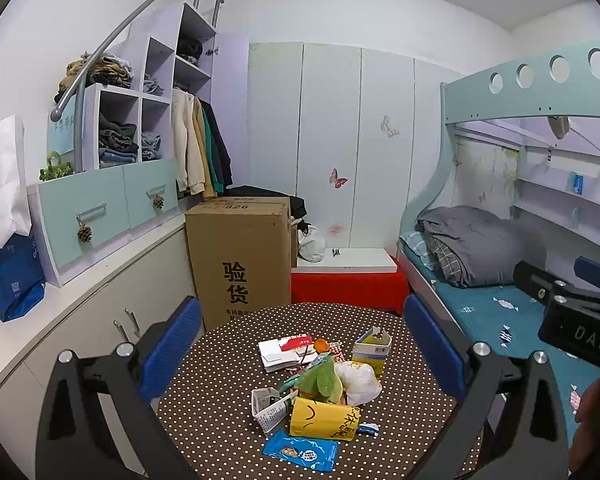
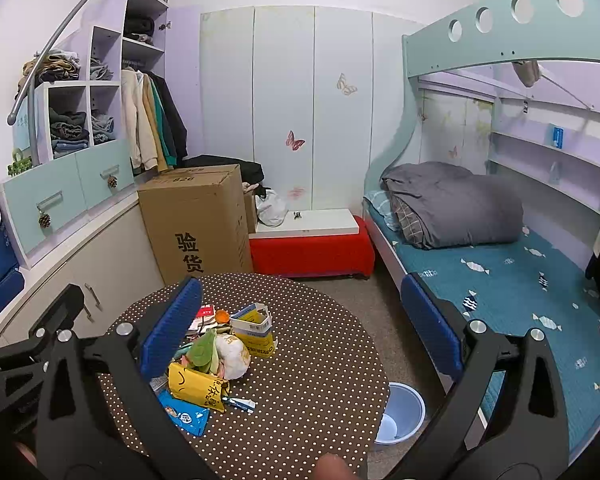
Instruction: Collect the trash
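Bedroom clutter is surrounding a polka-dot round table [image 2: 320,360] where the trash pile [image 1: 320,384] is sitting near the middle. Both the left gripper [image 1: 300,344] and the right gripper [image 2: 300,328] are hovering wide open, holding nothing. Starting with the loose blue wrapper [image 1: 300,450] at the near edge looks wisest, carrying it toward the blue bin [image 2: 402,412] standing just beside the table.

Left gripper [image 1: 302,344] spread wide, empty, above polka-dot table [image 1: 400,420]. Trash pile mid-table: yellow cup [image 1: 324,418] lying on side, blue wrapper [image 1: 300,449] just nearer camera, yellow carton [image 1: 372,350] beyond cup.
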Motion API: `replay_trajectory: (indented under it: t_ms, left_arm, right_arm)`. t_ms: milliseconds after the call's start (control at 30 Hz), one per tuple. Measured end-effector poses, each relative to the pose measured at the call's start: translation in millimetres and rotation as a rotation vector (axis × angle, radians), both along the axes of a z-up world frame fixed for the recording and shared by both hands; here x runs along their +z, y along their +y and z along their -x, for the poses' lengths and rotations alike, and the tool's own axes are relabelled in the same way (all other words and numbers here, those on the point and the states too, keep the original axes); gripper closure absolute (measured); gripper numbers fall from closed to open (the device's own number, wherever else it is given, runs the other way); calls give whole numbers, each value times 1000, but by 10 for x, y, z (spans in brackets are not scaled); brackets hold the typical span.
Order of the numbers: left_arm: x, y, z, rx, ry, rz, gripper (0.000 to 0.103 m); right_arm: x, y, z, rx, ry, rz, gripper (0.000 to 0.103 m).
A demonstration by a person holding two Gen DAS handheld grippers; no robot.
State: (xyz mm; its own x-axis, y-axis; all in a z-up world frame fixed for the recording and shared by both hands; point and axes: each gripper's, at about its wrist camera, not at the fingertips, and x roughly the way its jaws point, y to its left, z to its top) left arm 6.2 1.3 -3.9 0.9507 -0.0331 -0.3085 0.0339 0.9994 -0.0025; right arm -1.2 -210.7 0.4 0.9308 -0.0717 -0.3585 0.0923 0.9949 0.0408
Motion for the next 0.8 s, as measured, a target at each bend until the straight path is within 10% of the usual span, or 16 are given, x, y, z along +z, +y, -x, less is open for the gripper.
replay_trajectory:
  t_ms: [800]
  left_arm:
    - [-22, 10, -15, 3, 2, 5, 4]
  right_arm:
    - [-34, 124, -74, 5, 2, 6, 6]
